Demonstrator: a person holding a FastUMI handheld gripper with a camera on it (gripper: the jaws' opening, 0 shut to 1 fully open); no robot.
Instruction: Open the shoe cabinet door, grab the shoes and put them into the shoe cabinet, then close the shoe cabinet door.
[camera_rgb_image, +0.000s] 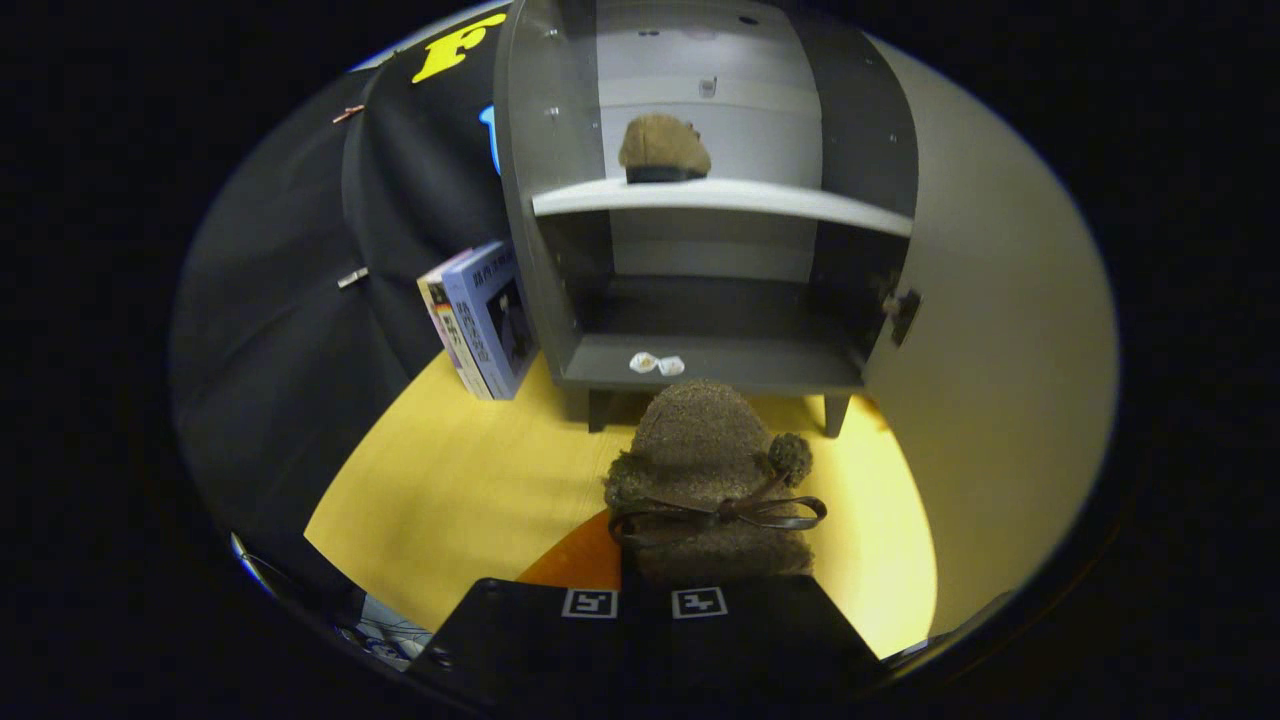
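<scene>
Gripper view: a fuzzy brown shoe (712, 470), round-toed with a thin dark bow and pompom, sits clamped between the nearly closed fingers of the gripper (645, 603), toe toward the cabinet (560, 320). The cabinet's door (1000, 330) stands swung wide; its matching shoe (663, 148) rests on the pale upper shelf (780, 200). The dark lower bay is open, two white pellets (656, 363) on its lip. Books (480, 320) lean beside it on the smooth yellow table (450, 490)

The gripper (645, 590) points at the open cabinet (700, 200), level with its lower shelf and short of it. Its jaws are drawn close together and press from both sides on a shoe (712, 480), toe pointing ahead.
</scene>
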